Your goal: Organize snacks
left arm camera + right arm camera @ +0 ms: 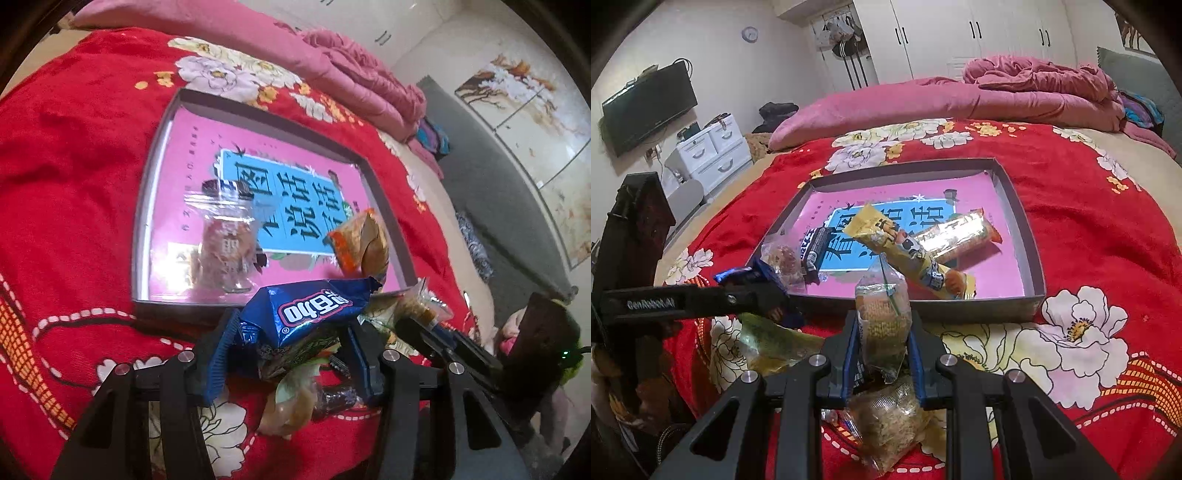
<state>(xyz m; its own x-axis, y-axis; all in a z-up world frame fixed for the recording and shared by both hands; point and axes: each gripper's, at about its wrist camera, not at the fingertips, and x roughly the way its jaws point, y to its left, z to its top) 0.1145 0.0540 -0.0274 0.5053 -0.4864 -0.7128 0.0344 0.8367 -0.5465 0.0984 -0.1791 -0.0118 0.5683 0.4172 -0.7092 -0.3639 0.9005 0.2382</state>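
A shallow grey box point(1023, 221) with a pink printed floor lies on the red bed; it also shows in the left wrist view point(142, 206). In it lie a long yellow snack pack point(905, 251), an orange-ended shiny pack point(960, 236), a dark bar point(814, 247) and a clear cake pack point(783, 258). My left gripper point(291, 328) is shut on a blue snack packet point(310, 314) just before the box's near edge. My right gripper point(882, 332) is shut on a clear bag of yellow noodle snack point(882, 310), held upright near the box's front wall.
Loose snacks lie on the red floral bedspread point(1089, 229) under both grippers: a greenish pack point(768, 339) and a clear noodle bag point(886, 421). A pink quilt point(960, 99) is piled at the far side. White wardrobes, a drawer unit and a TV stand beyond the bed.
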